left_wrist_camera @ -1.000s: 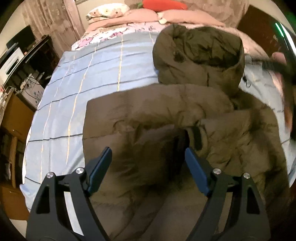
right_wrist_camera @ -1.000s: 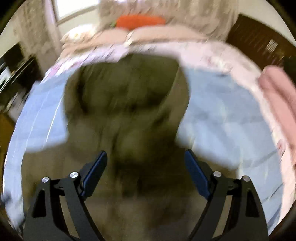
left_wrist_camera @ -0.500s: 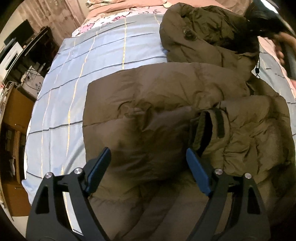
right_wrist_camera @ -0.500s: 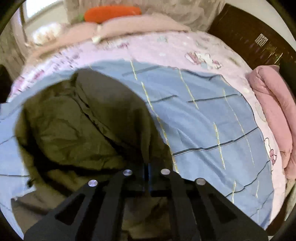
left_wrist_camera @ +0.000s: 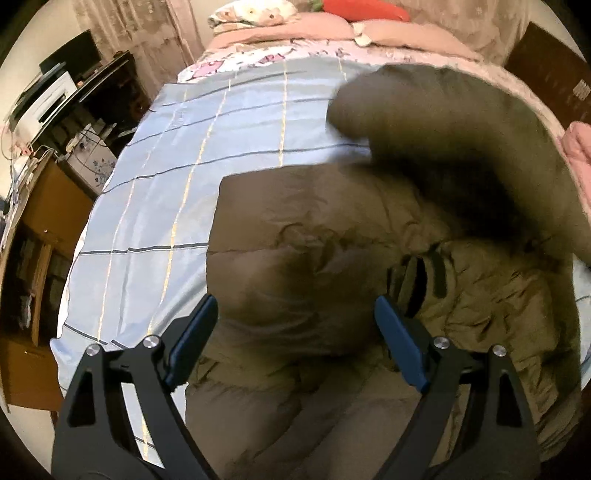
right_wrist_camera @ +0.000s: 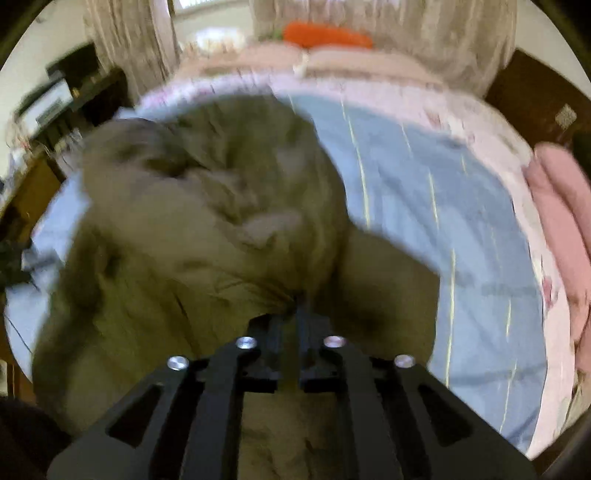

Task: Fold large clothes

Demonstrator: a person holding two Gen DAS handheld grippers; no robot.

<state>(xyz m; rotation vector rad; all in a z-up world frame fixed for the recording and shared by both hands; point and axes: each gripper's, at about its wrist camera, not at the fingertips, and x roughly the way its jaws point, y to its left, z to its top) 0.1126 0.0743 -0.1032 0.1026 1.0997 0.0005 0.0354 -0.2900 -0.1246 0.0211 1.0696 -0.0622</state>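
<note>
An olive-brown padded jacket (left_wrist_camera: 314,236) lies on the blue checked bedsheet (left_wrist_camera: 166,177). My left gripper (left_wrist_camera: 295,332) is open and empty, hovering above the jacket's folded body. The jacket's hood (left_wrist_camera: 461,140) is raised and blurred at the upper right. In the right wrist view my right gripper (right_wrist_camera: 301,314) is shut on the jacket's hood (right_wrist_camera: 221,206) and holds it up off the blue sheet (right_wrist_camera: 424,206).
Pink pillows (left_wrist_camera: 295,31) and an orange carrot cushion (left_wrist_camera: 365,9) lie at the head of the bed. A dark desk with a printer (left_wrist_camera: 51,96) and wooden shelves (left_wrist_camera: 33,236) stand left of the bed. A pink blanket (right_wrist_camera: 561,206) lies at the right edge.
My right gripper closed on the hood and has lifted it up and back over the jacket. My left gripper stays open over the jacket and has pulled back a little.
</note>
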